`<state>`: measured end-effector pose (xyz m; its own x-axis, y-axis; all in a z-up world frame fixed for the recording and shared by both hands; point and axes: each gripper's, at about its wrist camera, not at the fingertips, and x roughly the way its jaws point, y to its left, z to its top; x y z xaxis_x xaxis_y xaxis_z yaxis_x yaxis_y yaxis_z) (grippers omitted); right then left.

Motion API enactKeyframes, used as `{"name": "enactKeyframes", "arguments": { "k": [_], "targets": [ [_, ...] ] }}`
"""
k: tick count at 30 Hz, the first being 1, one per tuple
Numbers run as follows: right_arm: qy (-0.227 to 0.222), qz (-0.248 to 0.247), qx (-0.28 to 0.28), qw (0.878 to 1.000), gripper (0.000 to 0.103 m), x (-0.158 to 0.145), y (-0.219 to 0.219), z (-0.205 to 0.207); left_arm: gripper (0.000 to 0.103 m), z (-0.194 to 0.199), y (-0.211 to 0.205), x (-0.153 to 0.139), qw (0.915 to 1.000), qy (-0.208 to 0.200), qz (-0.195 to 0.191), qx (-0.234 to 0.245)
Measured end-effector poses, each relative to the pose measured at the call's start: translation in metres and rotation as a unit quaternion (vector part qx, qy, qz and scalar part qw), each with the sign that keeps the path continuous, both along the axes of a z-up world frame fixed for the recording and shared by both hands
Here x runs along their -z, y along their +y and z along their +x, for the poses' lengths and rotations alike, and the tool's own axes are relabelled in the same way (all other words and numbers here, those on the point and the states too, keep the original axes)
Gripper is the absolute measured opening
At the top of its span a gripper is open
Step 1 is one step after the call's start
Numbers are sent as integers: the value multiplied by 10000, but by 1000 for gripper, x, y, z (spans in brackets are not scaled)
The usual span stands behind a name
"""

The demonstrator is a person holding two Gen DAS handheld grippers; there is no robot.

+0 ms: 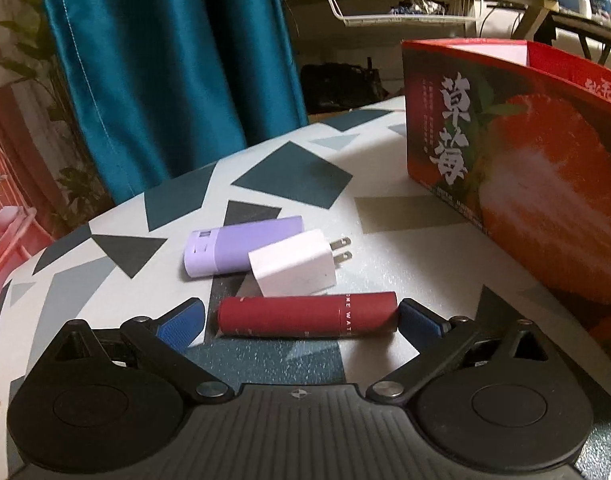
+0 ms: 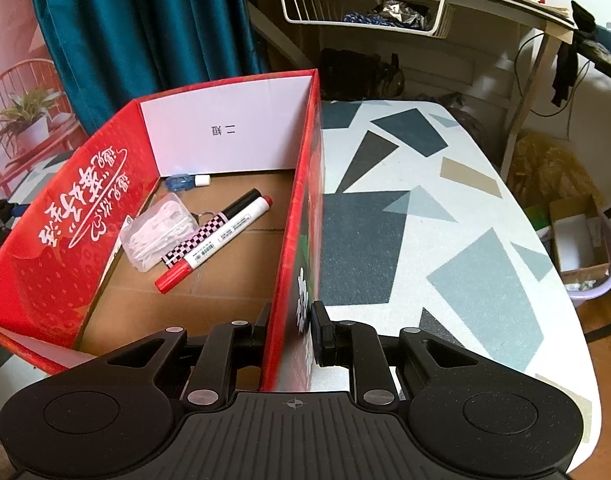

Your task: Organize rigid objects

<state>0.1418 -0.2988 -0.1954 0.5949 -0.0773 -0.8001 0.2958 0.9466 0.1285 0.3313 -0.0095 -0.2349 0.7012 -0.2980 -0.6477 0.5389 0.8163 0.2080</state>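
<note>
Left wrist view: your left gripper (image 1: 301,322) stands wide apart, the red tube (image 1: 307,316) lying crosswise between its fingers, lower centre; your right gripper (image 2: 291,334) is clamped on the box wall (image 2: 293,240).

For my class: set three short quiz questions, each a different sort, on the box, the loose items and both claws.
1. True or false: the left claw is shut on the dark red tube.
2. What does the right claw grip? A) red marker B) box wall C) nothing
3. Fill in: the white charger lies beside the ____ power bank.

Key: 1 false, it is open around the tube; 2 B, the red box; 3 purple.
</note>
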Motion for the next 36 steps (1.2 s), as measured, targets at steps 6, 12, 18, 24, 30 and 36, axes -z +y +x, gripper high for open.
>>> {"name": "enactKeyframes", "arguments": {
  "k": [6,12,18,24,30,36],
  "targets": [
    [78,-40,-4,10000,18,1,1,2,103,7,2,4,9997,4,-262,33],
    [111,-67,9,9999,18,1,2,4,103,19,4,9,9982,451,-382,-46],
    [101,-19,16,9999,19,2,1,4,101,11,2,9,9993,247,-216,-183],
    [92,-30,14,10000,19,3,0,3,101,2,-2,-2,9989,329,-299,-140],
    [105,-32,27,9999,18,3,0,3,101,-16,-6,-38,9984,26,-556,-102],
    [146,-167,53,9997,14,2,4,4,101,-40,-22,-87,9967,-409,-683,157]
  ]
}}
